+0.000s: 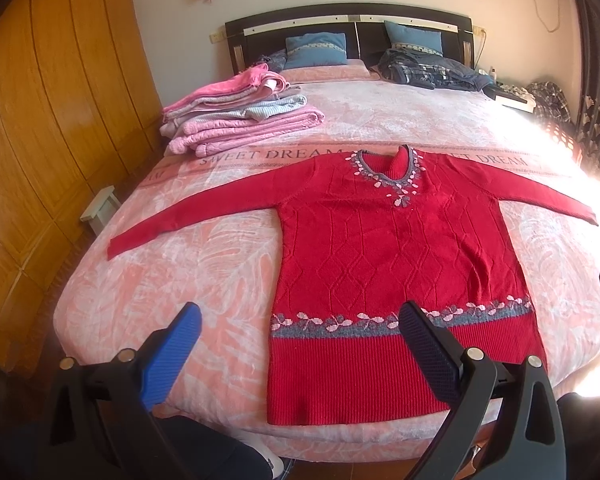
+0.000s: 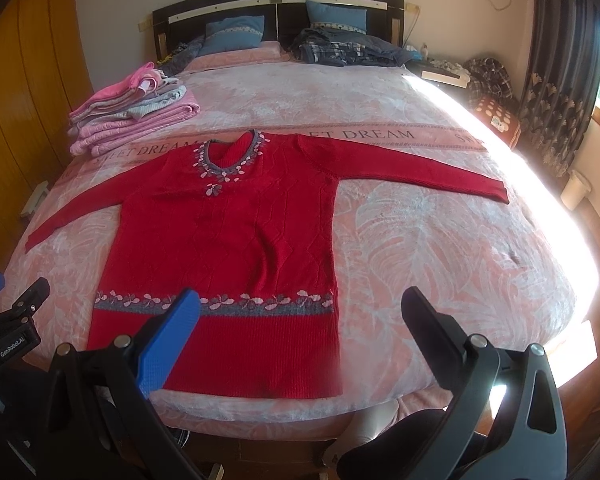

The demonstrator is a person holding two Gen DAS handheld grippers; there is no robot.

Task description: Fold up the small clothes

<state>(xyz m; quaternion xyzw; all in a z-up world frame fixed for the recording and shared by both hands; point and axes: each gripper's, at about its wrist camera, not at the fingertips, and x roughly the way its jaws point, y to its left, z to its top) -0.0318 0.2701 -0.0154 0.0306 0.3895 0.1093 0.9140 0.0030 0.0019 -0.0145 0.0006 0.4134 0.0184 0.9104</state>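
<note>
red sweater (image 1: 396, 264) flat on bed (image 1: 204, 264), unfolded

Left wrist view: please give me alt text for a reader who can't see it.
A red knitted sweater lies flat, front up, sleeves spread wide, on a pink leaf-patterned bed. The open left gripper hangs over the bed's near edge, holding nothing. A stack of folded pink and grey clothes sits farther back on the left.

My two wrist views look from the bed's (image 1: 228, 248) foot edge toward the headboard (image 2: 278, 4), sharing the whole bed.
</note>
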